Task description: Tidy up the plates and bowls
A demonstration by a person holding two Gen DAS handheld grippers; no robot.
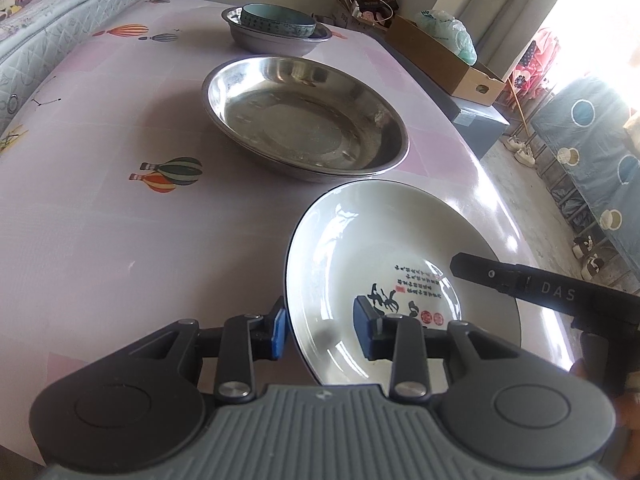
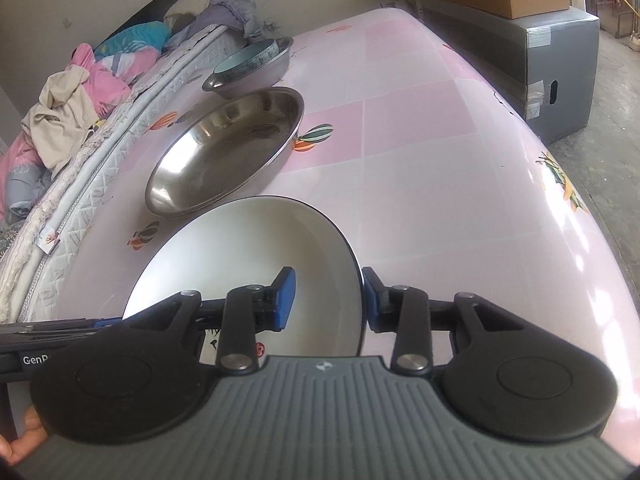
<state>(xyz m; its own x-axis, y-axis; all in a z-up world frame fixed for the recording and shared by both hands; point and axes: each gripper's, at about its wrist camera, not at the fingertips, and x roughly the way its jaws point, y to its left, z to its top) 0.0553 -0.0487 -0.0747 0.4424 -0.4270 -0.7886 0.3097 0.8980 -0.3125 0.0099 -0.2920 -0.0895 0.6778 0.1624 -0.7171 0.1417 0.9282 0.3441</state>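
My left gripper (image 1: 322, 330) and right gripper (image 2: 329, 303) straddle opposite rims of the white plate (image 1: 384, 252), jaws apart, near the desk (image 1: 100, 248) edge. Calligraphy unreadable; right gripper reads "DAS". Steel plate (image 1: 304, 116) lies beyond.

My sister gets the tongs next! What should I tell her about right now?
Left tongs: open, straddling the white plate's near-left rim, not clamped.
Right tongs: open, straddling the same plate's right rim.
The plate seems tilted; whether it is lifted or resting on the pink table is unclear.
Behind it: large steel dish, empty. Farther back: blue bowl sitting inside a smaller steel dish.
Done: bowl nested.
Left: probably stack the white plate with the dishes.
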